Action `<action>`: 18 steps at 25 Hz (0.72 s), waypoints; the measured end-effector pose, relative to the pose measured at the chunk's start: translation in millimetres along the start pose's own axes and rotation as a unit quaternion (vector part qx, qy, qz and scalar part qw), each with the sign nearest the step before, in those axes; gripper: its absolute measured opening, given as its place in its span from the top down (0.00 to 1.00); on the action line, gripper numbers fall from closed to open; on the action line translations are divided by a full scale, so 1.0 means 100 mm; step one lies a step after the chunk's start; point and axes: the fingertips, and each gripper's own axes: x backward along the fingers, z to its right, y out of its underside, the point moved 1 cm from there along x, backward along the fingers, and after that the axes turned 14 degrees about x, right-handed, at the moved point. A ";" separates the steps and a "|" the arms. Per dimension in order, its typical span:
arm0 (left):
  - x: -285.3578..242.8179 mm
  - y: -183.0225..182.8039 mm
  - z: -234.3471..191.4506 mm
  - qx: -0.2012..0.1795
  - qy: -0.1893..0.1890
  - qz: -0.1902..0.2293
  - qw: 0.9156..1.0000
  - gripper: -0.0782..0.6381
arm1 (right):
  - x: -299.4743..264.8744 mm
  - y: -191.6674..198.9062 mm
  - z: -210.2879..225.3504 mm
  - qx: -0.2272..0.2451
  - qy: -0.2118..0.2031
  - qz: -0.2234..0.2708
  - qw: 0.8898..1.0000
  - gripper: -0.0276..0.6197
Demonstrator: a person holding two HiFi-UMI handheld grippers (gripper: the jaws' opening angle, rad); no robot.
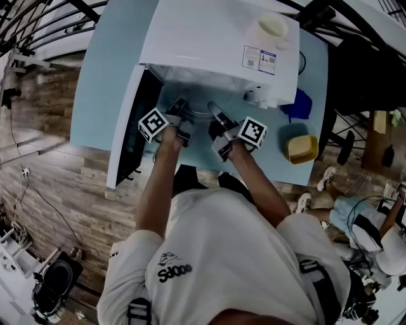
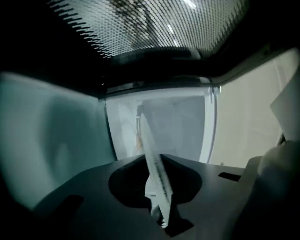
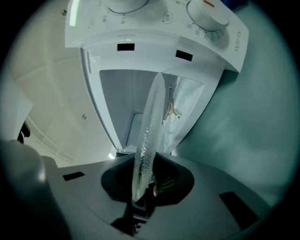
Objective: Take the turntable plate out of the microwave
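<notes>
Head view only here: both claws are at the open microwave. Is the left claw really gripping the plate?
Observer: Yes. The left gripper view shows the left claw shut on the plate, seen edge-on.
Reviewer: And the right claw?
Observer: The right claw is shut on the plate as well. Its view shows the bumpy glass rim running up from the jaws.
Reviewer: Any controls in sight?
Observer: The right gripper view shows two dials past the plate's far edge.

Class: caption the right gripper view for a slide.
Right hand-held gripper clamps the glass turntable plate edge-on before the open microwave.
</notes>
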 end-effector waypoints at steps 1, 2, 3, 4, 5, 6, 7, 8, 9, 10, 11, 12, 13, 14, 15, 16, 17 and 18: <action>0.03 0.03 0.06 0.024 0.026 0.004 0.999 0.81 | 0.02 0.00 -0.03 0.004 -0.007 -0.003 1.000 0.91; 0.06 0.06 0.13 0.038 0.046 0.007 0.998 0.82 | 0.04 0.01 -0.06 0.007 -0.013 -0.005 1.000 0.91; 0.09 0.09 0.18 0.042 0.058 0.010 0.997 0.82 | 0.06 0.01 -0.08 0.009 -0.018 -0.006 1.000 0.91; 0.11 0.12 0.22 0.045 0.065 0.013 0.997 0.82 | 0.08 0.01 -0.08 0.010 -0.022 -0.008 1.000 0.91; 0.14 0.14 0.25 0.047 0.067 0.016 0.997 0.83 | 0.09 0.02 -0.09 0.010 -0.027 -0.010 1.000 0.90; 0.16 0.15 0.27 0.048 0.067 0.018 0.996 0.83 | 0.10 0.03 -0.09 0.009 -0.031 -0.012 0.999 0.90; 0.19 0.17 0.29 0.047 0.068 0.019 0.996 0.83 | 0.10 0.04 -0.09 0.008 -0.034 -0.013 0.999 0.90; 0.22 0.20 0.31 0.045 0.068 0.019 0.996 0.83 | 0.11 0.04 -0.10 0.008 -0.037 -0.015 0.999 0.90; 0.25 0.24 0.33 0.043 0.069 0.019 0.997 0.83 | 0.11 0.04 -0.12 0.007 -0.039 -0.016 0.999 0.89; 0.29 0.29 0.35 0.041 0.071 0.019 0.997 0.83 | 0.11 0.03 -0.13 0.004 -0.042 -0.015 0.999 0.87; 0.33 0.34 0.37 0.039 0.073 0.020 0.996 0.83 | 0.12 0.02 -0.15 -0.001 -0.046 -0.013 0.999 0.85; 0.37 0.40 0.38 0.038 0.075 0.024 0.996 0.83 | 0.15 0.01 -0.16 -0.006 -0.051 -0.012 0.999 0.85; 0.42 0.44 0.39 0.037 0.077 0.029 0.996 0.83 | 0.17 0.01 -0.17 -0.008 -0.056 -0.012 0.998 0.85; 0.47 0.48 0.40 0.036 0.079 0.034 0.996 0.83 | 0.20 0.01 -0.19 -0.008 -0.060 -0.015 0.998 0.85; 0.51 0.50 0.41 0.036 0.080 0.038 0.995 0.83 | 0.22 0.02 -0.21 -0.008 -0.064 -0.018 0.998 0.85; 0.55 0.52 0.43 0.035 0.081 0.042 0.995 0.83 | 0.24 0.04 -0.25 -0.010 -0.069 -0.021 0.997 0.85; 0.59 0.55 0.45 0.033 0.083 0.044 0.995 0.83 | 0.26 0.05 -0.28 -0.014 -0.073 -0.022 0.997 0.85; 0.62 0.59 0.48 0.029 0.085 0.047 0.995 0.83 | 0.30 0.06 -0.30 -0.019 -0.076 -0.020 0.997 0.85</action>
